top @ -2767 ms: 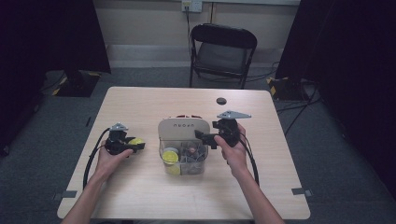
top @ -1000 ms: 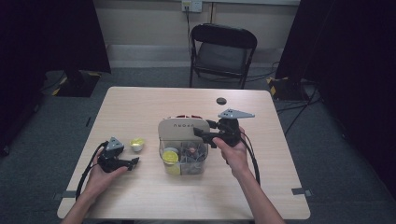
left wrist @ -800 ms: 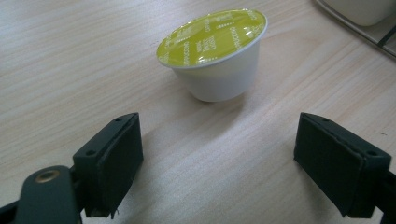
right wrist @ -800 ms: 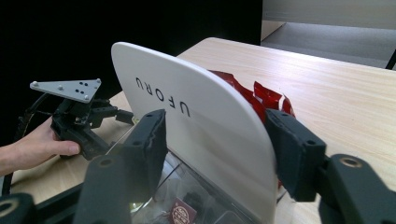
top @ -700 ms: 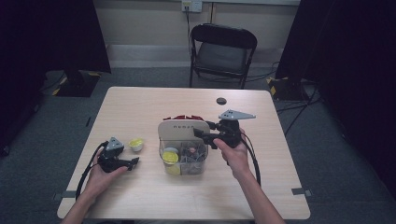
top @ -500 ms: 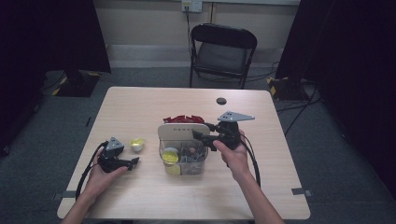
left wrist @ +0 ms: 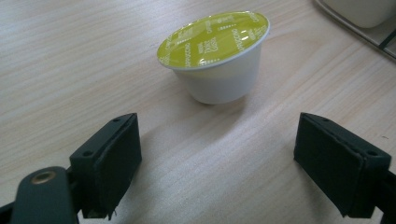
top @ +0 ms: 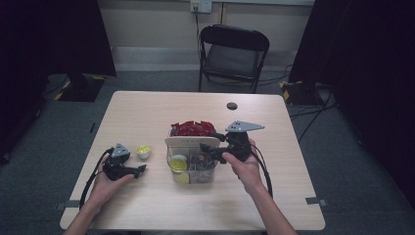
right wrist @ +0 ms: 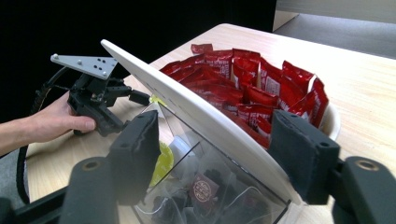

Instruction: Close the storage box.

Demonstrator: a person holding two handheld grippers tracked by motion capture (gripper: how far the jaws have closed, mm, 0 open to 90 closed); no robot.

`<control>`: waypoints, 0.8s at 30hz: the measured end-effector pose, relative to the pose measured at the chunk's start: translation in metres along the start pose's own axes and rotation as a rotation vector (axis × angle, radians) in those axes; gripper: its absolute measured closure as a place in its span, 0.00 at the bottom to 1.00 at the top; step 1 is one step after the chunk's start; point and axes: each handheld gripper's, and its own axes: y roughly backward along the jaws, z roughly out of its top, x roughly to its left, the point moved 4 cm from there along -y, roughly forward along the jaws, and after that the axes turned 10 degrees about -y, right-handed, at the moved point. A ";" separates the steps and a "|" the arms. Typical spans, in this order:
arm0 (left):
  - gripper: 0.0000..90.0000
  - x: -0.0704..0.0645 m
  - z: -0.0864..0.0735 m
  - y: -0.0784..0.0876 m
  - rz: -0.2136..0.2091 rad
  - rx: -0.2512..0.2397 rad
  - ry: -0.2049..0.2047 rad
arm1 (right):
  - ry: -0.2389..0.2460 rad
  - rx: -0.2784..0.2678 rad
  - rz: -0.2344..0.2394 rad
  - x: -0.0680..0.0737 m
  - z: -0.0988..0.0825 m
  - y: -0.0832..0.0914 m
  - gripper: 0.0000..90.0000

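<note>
Black jaws of our right gripper [right wrist: 219, 154] have just been opening and stand apart around the white lid [right wrist: 196, 121] of the clear box [top: 192, 165], red packets [top: 192, 128] behind. Our left gripper [left wrist: 233, 154] gapes, empty, near the yellow-topped capsule [left wrist: 217, 58].

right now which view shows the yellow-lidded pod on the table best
The left gripper view: the pod sits close, upright, its printed lid readable, just ahead of the open left tool. The high view shows it as a small yellow dot; the right gripper view doesn't show it clearly.
</note>
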 end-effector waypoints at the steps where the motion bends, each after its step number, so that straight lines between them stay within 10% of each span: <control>1: 0.16 0.000 0.000 0.000 0.000 0.000 0.000 | 0.001 0.003 0.000 0.000 0.000 0.000 0.35; 24: 0.15 0.001 0.003 -0.004 -0.007 -0.005 0.001 | 0.011 0.037 -0.019 0.011 -0.012 -0.008 0.19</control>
